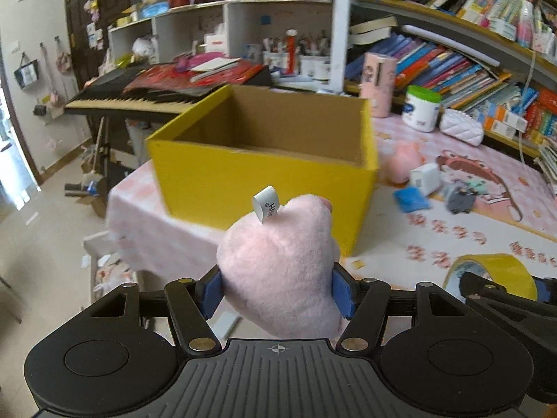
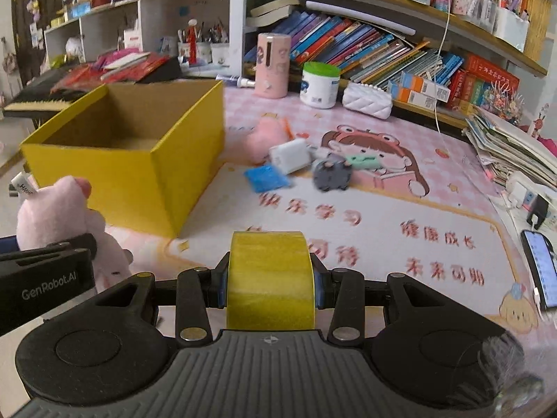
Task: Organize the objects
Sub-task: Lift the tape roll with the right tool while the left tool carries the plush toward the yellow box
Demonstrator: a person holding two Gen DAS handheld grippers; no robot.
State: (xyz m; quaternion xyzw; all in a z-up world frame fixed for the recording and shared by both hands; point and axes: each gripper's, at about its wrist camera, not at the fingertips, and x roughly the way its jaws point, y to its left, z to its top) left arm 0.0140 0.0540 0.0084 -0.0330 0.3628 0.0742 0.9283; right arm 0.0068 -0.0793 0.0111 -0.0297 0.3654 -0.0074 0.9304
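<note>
**Now both loads head for the box**

Clearly the carrying step is in hand. The left gripper point(image 1: 278, 294) is clamped on a pink plush toy point(image 1: 278, 268), held just near of the yellow box point(image 1: 264, 177). The right gripper point(image 2: 271, 287) pinches a roll of yellow tape point(image 2: 271, 271) over the surface point(image 2: 400, 216), right of the box. Next, each load seemingly needs lifting over the rim before release. More small items point(image 2: 299, 167) wait farther off.
</note>
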